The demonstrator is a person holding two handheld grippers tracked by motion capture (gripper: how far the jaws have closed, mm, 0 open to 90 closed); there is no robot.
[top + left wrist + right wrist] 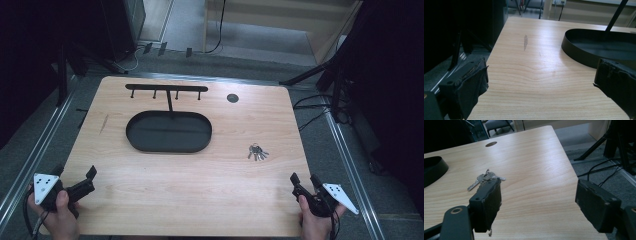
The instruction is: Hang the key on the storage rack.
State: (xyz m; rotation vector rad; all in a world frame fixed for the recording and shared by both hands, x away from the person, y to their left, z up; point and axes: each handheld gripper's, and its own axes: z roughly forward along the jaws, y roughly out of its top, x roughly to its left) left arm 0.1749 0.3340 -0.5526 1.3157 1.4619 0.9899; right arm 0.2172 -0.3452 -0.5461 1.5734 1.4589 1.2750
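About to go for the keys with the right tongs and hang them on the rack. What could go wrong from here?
1. The keys lie flat and fanned on the table; the right tongs, open now, may pinch one key and let the rest dangle or slip.
2. The rack's hooks look small, so threading the ring could miss.
3. The rack stands behind the black tray; a reach over it might bump the rim.

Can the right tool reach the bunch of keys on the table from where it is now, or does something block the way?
Probably yes. The right tool stands open near the table's front edge, and the keys lie ahead of it, slightly to the left, with bare wood between. The black tray sits further left, out of the path.
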